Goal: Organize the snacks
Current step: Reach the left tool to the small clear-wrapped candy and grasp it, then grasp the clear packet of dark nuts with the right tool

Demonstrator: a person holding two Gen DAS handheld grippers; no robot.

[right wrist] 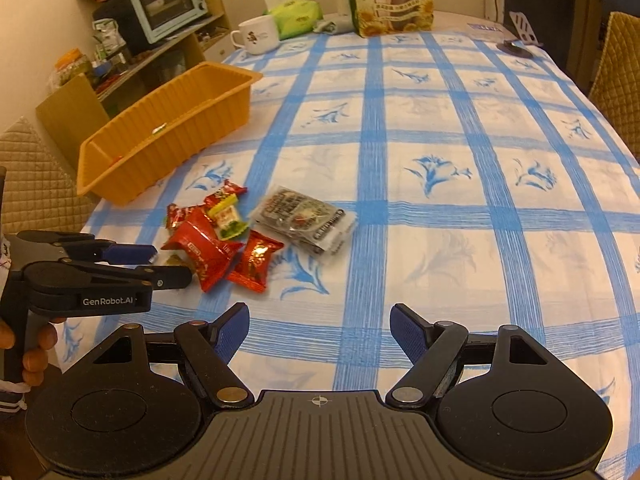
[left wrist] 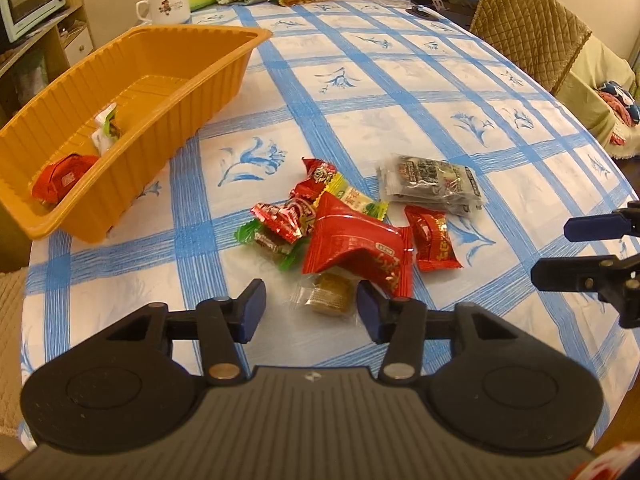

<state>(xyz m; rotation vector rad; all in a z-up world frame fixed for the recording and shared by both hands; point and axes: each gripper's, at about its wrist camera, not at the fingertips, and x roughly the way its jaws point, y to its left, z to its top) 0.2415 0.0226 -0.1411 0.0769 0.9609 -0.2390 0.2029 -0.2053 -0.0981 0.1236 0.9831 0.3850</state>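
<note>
Your left tool [left wrist: 310,304] straddles a clear-wrapped candy [left wrist: 330,294], half open, not gripping. Your right tool [right wrist: 318,330] hangs wide and empty over the counter [right wrist: 480,200].

Black tongs [left wrist: 311,305] w/ blue pads [left wrist: 251,309], "GenRobot.AI" marking.

I see a white tablecloth [left wrist: 400,80] with a blue grid and blue flower prints, an orange ribbed tray [left wrist: 120,92], a large red packet [left wrist: 356,244], a silver-grey pouch with dark print [left wrist: 432,184], and dark blue gripper pads [right wrist: 232,332] on black arms
</note>
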